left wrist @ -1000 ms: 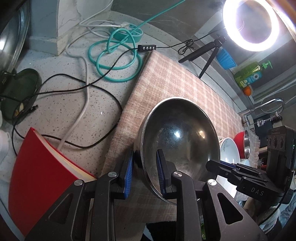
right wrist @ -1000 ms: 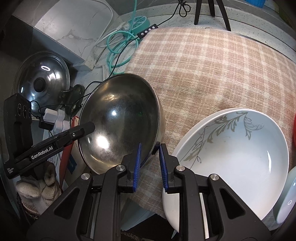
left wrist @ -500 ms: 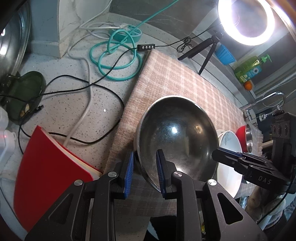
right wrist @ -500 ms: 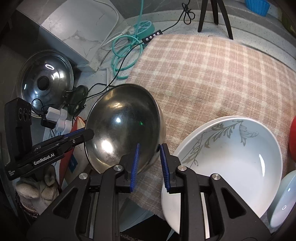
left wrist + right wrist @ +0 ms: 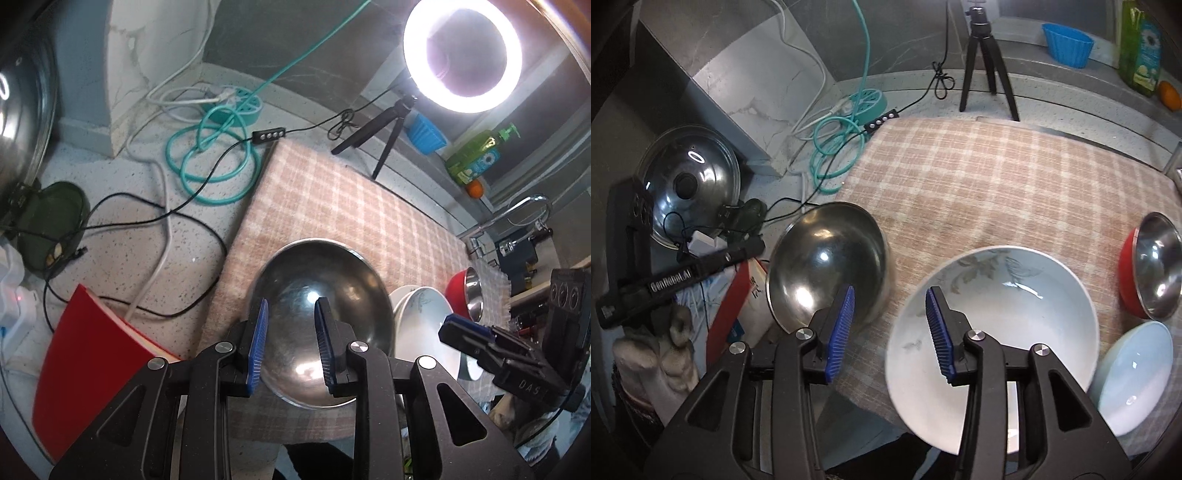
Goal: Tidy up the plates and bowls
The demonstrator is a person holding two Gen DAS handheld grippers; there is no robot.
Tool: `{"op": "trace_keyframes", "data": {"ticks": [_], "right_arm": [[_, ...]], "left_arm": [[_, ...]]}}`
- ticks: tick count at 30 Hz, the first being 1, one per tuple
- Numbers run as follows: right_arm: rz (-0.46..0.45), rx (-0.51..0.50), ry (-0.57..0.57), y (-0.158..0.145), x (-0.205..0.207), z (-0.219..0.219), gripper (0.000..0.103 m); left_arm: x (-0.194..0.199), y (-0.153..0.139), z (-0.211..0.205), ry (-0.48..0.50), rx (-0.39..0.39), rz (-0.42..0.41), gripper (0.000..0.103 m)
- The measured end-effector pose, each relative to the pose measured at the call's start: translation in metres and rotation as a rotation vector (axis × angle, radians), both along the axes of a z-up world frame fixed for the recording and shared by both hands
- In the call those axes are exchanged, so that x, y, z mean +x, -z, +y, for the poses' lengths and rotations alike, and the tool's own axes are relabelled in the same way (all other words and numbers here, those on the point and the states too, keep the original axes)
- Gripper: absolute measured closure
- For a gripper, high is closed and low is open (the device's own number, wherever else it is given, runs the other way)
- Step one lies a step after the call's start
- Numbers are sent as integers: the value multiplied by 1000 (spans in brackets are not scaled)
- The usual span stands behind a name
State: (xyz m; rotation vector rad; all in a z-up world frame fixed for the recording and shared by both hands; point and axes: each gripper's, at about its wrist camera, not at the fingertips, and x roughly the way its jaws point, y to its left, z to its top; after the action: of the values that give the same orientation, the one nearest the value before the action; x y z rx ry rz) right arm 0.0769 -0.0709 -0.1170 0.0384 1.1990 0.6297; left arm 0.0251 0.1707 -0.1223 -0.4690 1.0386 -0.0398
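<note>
Both grippers have let go of the steel bowl (image 5: 827, 266), the left gripper (image 5: 290, 343) and right gripper (image 5: 892, 332) now jaws apart, it resting on the checked cloth (image 5: 979, 177) beside the white bowl (image 5: 997, 314), best nested gently.

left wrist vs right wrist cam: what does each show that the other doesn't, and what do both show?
Left wrist only: lit ring light, chrome faucet.
Right wrist only: pale blue ceramic bowl, most of the domed steel pot lid.
Both: large steel bowl on the plaid cloth, white floral ceramic bowl, red-sided steel bowl, teal coiled cable.
</note>
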Motion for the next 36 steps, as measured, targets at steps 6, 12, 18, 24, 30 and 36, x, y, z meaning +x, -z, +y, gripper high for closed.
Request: {"op": "trace_keyframes", "data": {"ticks": [6, 12, 18, 24, 30, 36], "right_arm": [[-32, -7, 103, -4, -7, -55, 61], [-73, 31, 240, -10, -15, -125, 56], [-68, -4, 270, -2, -21, -183, 31], [-44, -53, 383, 4, -12, -248, 31], [-45, -20, 415, 5, 2, -291, 24], [-50, -12, 369, 9, 22, -302, 38]], "left_arm": [[11, -11, -24, 51, -19, -48, 79], [17, -11, -57, 124, -12, -53, 79], [33, -5, -101, 205, -18, -28, 79], [45, -9, -146, 253, -34, -32, 79], [50, -3, -194, 295, -39, -14, 79], [61, 4, -239, 308, -62, -3, 79]]}}
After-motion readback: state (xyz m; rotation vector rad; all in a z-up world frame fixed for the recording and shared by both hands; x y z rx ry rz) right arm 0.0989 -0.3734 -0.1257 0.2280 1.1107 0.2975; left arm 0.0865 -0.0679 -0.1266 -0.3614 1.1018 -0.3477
